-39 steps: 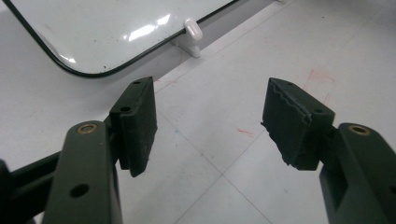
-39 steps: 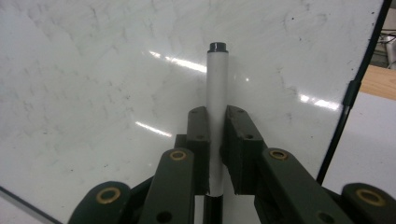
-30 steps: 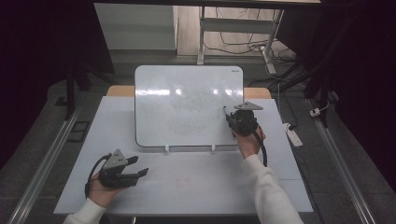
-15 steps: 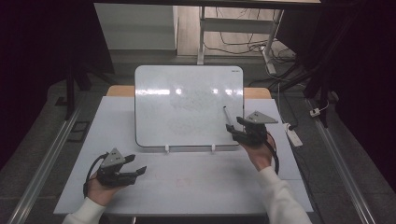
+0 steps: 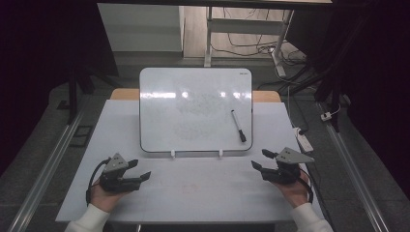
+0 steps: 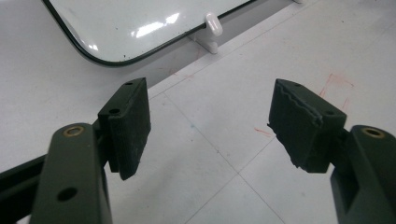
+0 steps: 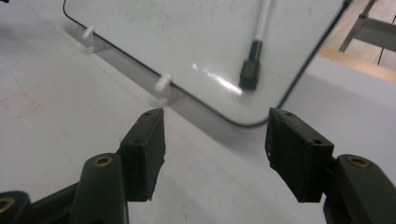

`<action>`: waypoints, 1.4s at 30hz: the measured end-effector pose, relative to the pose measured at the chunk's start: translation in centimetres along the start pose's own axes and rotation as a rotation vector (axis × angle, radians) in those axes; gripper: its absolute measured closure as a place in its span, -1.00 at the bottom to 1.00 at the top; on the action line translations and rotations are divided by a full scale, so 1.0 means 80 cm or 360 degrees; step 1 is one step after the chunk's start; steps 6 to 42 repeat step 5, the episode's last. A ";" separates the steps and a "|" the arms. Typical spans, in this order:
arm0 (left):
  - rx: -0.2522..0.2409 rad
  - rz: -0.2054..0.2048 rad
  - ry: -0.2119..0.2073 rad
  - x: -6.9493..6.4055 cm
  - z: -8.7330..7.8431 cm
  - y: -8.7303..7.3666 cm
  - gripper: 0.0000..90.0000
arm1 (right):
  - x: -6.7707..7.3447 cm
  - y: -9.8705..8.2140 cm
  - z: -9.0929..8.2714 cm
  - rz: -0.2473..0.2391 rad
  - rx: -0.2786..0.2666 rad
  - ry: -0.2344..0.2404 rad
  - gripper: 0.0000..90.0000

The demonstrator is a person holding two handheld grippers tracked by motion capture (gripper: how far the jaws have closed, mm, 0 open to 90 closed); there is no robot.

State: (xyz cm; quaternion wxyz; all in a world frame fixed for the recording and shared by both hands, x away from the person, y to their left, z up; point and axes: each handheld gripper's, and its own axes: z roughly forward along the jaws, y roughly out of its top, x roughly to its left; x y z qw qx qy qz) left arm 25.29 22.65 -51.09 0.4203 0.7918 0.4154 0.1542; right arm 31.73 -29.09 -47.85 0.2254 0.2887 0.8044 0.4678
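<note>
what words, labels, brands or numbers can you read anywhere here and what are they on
None can be read.
Whiteboard: a small dark mark in its top right corner, too small to read; faint wiped smears on its face form no letters.
Marker: no legible print on its barrel.
Table: faint red scribbles, not words.

Left tongs (image 5: 138, 170) low, jaws just opening, empty, right tongs (image 5: 261, 160) likewise, jaws apart.
</note>
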 end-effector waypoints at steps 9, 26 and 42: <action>-0.0005 0.0008 -0.0006 -0.001 0.000 0.000 -0.34 | -0.009 -0.012 -0.006 0.0018 -0.0015 -0.0011 -0.15; -0.0005 0.0008 -0.0006 -0.001 0.000 0.000 -0.34 | -0.009 -0.012 -0.006 0.0018 -0.0015 -0.0011 -0.15; -0.0005 0.0008 -0.0006 -0.001 0.000 0.000 -0.34 | -0.009 -0.012 -0.006 0.0018 -0.0015 -0.0011 -0.15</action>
